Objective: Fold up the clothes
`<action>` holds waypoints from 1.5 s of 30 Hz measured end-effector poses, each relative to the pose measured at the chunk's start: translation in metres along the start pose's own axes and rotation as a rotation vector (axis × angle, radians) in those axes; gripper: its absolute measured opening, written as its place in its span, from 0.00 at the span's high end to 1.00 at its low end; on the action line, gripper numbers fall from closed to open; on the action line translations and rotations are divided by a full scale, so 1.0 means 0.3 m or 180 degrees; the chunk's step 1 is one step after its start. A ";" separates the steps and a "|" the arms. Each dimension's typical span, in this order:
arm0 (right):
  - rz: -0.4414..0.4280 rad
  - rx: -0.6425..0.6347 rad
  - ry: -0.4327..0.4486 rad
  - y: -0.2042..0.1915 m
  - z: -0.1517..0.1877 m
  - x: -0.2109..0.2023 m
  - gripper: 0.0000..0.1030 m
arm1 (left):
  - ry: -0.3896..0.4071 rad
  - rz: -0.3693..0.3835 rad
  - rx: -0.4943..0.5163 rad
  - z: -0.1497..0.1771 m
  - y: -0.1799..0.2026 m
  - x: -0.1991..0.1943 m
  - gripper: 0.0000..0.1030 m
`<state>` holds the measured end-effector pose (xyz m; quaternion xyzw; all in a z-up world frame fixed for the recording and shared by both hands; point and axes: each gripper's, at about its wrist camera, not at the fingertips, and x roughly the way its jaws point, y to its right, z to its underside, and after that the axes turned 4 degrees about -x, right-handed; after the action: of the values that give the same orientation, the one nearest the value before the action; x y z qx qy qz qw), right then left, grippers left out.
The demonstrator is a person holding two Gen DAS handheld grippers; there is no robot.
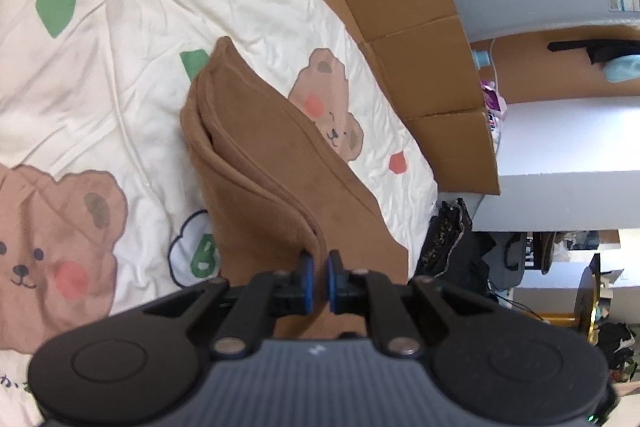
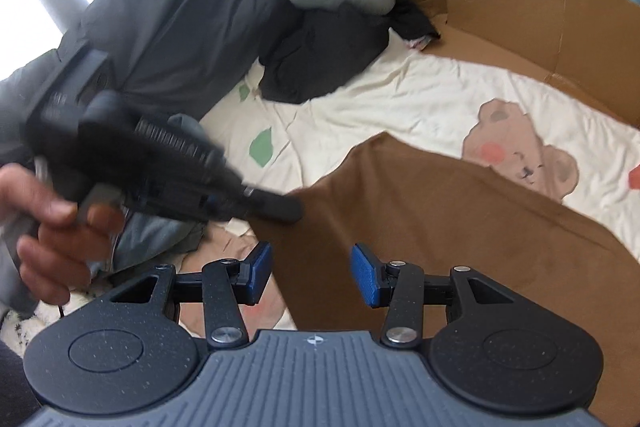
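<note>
A fold of the brown garment (image 1: 256, 163) is pinched by the left gripper (image 1: 318, 269); the right gripper (image 2: 311, 273) is parted, empty. A green "B" (image 1: 202, 255) is printed on the bedsheet (image 1: 160, 27).

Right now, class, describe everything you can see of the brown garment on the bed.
The brown garment looks like soft, suede-like fabric in plain tan, folded over so layered seamed edges show. It lies on the bear-print sheet. The left gripper is shut on its near edge, lifting it; the right gripper hangs open above it.
</note>
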<state>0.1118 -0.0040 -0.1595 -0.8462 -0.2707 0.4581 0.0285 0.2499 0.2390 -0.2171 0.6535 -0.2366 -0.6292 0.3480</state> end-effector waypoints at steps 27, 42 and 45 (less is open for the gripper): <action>0.0815 -0.0418 0.0306 -0.145 0.015 0.156 0.82 | -0.0031 0.0076 -0.0507 0.009 0.046 -0.002 0.93; 0.0669 -0.0148 0.0458 -0.092 0.029 0.119 0.98 | 0.0521 -0.0157 -0.0251 -0.093 -0.073 -0.082 0.35; 0.0662 -0.0144 0.0461 -0.092 0.033 0.115 0.98 | 0.0579 -0.0210 -0.0280 -0.151 -0.122 -0.041 0.33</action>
<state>0.1070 0.0343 -0.1832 -0.9010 -0.1890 0.3901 -0.0187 0.2888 0.2790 -0.2380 0.6994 -0.1545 -0.5882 0.3755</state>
